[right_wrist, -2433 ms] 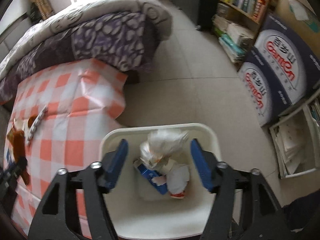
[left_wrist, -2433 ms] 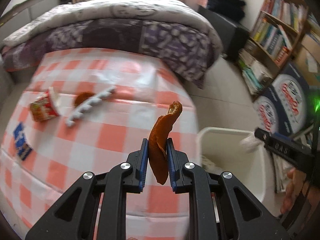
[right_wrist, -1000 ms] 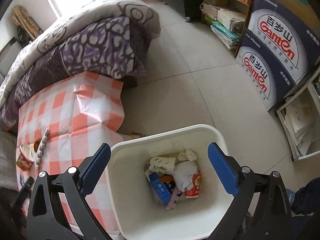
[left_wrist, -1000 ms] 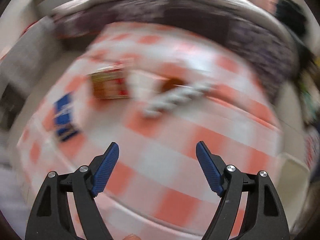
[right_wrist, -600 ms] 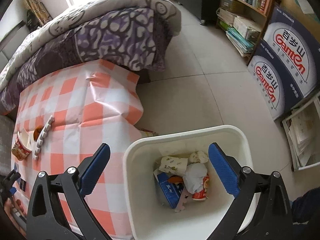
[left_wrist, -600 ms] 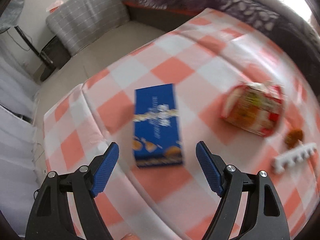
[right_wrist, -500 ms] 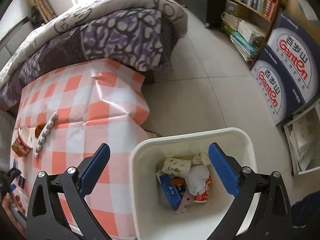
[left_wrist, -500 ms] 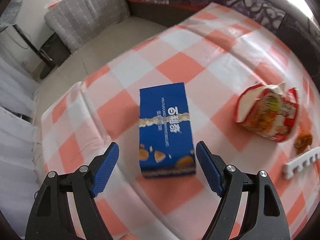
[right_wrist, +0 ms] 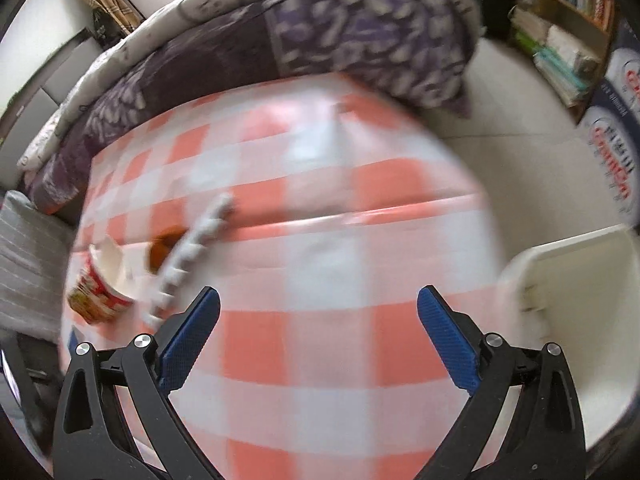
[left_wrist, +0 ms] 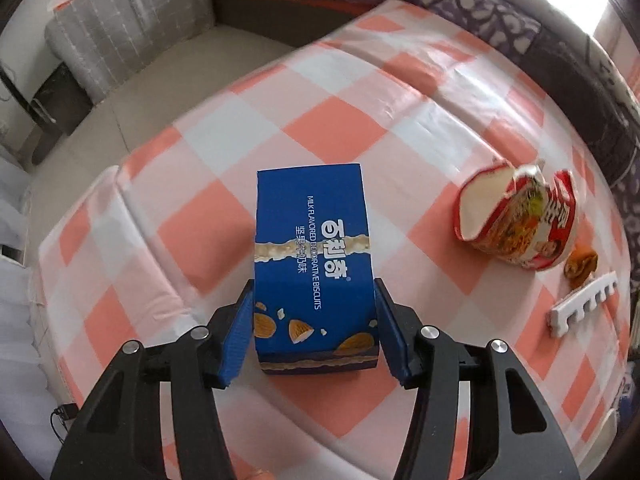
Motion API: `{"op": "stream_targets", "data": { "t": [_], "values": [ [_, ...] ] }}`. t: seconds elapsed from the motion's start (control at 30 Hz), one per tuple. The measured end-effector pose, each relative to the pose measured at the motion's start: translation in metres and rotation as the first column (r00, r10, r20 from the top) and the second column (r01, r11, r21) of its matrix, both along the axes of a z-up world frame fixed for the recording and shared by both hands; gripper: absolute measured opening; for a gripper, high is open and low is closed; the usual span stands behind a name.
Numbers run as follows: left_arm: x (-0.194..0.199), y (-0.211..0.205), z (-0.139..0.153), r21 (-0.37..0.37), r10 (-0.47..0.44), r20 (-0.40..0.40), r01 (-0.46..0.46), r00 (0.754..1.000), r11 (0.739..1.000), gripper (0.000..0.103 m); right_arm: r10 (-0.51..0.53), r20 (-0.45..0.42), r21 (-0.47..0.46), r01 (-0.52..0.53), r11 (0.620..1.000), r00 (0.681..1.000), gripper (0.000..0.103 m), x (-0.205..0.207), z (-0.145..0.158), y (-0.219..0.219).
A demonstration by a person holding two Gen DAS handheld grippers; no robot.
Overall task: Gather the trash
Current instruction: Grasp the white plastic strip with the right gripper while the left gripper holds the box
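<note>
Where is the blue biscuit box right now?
In the left wrist view, the blue biscuit box lies on the checked tablecloth, between the left gripper fingers, left of the noodle cup.

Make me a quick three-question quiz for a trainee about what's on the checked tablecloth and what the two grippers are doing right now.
1. True or false: the right gripper holds a piece of trash.
2. Multiple choice: the left gripper has its pads on either side of which item? A) crushed noodle cup B) blue biscuit box C) white comb-like strip
3. Fill in: the small brown scrap lies between the noodle cup and the ______.

Key
1. False; its jaws stand wide open with nothing between them.
2. B; the jaws have just been closing, and the pads look to be touching the box's sides.
3. White comb-like strip.
</note>
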State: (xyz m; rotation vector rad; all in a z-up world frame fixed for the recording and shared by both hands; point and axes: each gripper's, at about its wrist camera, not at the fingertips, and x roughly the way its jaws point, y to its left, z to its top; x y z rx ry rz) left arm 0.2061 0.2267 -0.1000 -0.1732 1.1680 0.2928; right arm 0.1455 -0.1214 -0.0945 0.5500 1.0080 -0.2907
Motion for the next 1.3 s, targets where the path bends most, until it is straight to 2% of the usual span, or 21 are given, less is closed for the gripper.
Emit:
{"op": "stream_targets", "data": {
  "t": [0.1, 0.23, 0.33, 0.43, 0.57, 0.67, 0.7, 0.73, 0.93, 1.1, 1.3],
  "values": [
    [-0.006, 0.006, 0.016, 0.001, 0.026, 0.051, -0.026, 0.998, 1.0, 0.055, -0.024, 0.006, 0.019, 0.023, 1.0, 1.0, 0.095, 0.029, -0.006, 0.03],
    [-0.012, 0.005, 0.034, 0.046, 0.019, 0.119, -0.025, 0.993, 0.999, 0.055, -0.072, -0.009, -0.011, 0.072, 0.997, 0.997, 0.095, 0.06, -0.017, 0.056],
    [-0.013, 0.007, 0.042, 0.036, 0.022, 0.145, -0.027, 0.989, 0.999, 0.055, -0.09, -0.018, -0.108, 0.087, 0.99, 0.996, 0.096, 0.075, -0.024, 0.074],
    [-0.011, 0.01, 0.044, 0.021, 0.028, 0.149, -0.032, 0.988, 0.999, 0.055, -0.046, -0.003, -0.174, 0.045, 0.984, 0.999, 0.095, 0.082, -0.025, 0.086],
    [-0.008, 0.012, 0.041, 0.016, 0.033, 0.142, -0.035, 0.989, 0.999, 0.055, 0.066, -0.042, -0.294, -0.075, 0.953, 0.997, 0.093, 0.084, -0.032, 0.103],
    [-0.01, 0.013, 0.041, 0.011, 0.032, 0.144, -0.034, 0.989, 0.999, 0.055, 0.151, 0.004, -0.325, -0.142, 0.935, 0.988, 0.06, 0.075, -0.025, 0.101],
    [-0.012, 0.013, 0.042, 0.011, 0.03, 0.145, -0.032, 0.989, 0.999, 0.055, 0.172, 0.007, -0.328, -0.16, 0.931, 0.985, 0.038, 0.073, -0.024, 0.099],
    [-0.014, 0.012, 0.044, 0.009, 0.027, 0.148, -0.028, 0.989, 1.0, 0.055, 0.195, 0.004, -0.321, -0.183, 0.929, 0.981, 0.028, 0.071, -0.022, 0.096],
    [-0.027, 0.002, 0.05, 0.003, 0.002, 0.155, -0.002, 0.988, 1.0, 0.055, 0.238, 0.0, -0.229, -0.231, 0.945, 0.971, 0.009, 0.052, -0.02, 0.069],
    [-0.041, -0.012, 0.062, 0.006, -0.033, 0.179, 0.032, 0.983, 0.999, 0.055, 0.22, 0.019, -0.204, -0.212, 0.956, 0.975, 0.009, 0.027, -0.01, 0.052],
    [-0.057, -0.037, 0.092, 0.011, -0.095, 0.252, 0.095, 0.963, 0.995, 0.055, 0.219, 0.072, -0.225, -0.198, 0.954, 0.973, 0.009, 0.003, 0.021, 0.036]
  ]
}}
